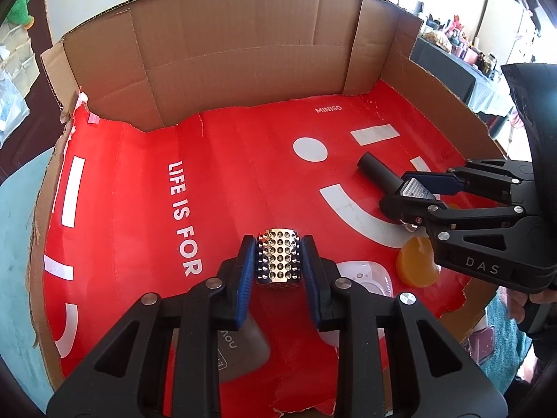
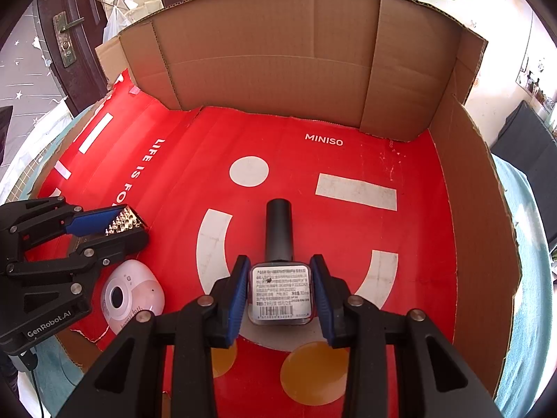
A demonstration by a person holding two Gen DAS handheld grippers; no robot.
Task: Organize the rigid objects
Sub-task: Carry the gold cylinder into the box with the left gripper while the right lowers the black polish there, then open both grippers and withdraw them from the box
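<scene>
Left tongs (image 1: 278, 261) clamp studded block (image 1: 277, 256); right tongs (image 2: 280, 294) clamp bottle (image 2: 279, 271).

red liner (image 2: 417, 244): "MINISO", "LIFE IS FOR" | left tool (image 2: 115, 231): "GenRobot.AI" | right tool (image 1: 417, 202): "DAS"

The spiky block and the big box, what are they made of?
Spiky block: probably shiny metal or metal-coated plastic; its studs glint like mirrors. Box wall: plain brown cardboard, matte, with creases and a wavy layered edge.
</scene>
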